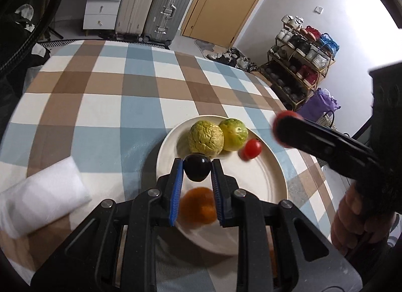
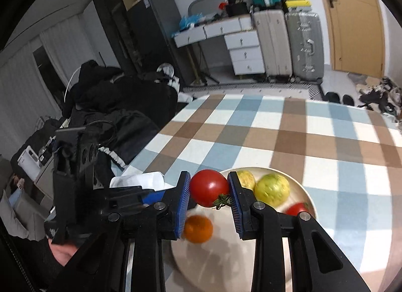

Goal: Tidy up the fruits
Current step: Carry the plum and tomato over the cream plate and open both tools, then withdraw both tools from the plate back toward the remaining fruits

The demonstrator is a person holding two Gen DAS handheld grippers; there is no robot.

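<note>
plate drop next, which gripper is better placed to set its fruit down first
Left, probably. The left gripper holds the dark plum directly above the plate, while the right gripper carries the tomato nearer its rim.

The plate (image 1: 263, 186) looks glazed, smooth cream ceramic, and the checked cloth (image 1: 113, 116) on the desk is matt. The tomato (image 2: 209, 187) and plum (image 1: 197, 167) have glossy, smooth skins; one yellow-green fruit (image 1: 206, 138) at frame centre is wrinkled and dull. Each claw (image 1: 197, 166) is matt black plastic with ribbed blue pads (image 1: 178, 186) and metal screws (image 1: 108, 203).
</note>
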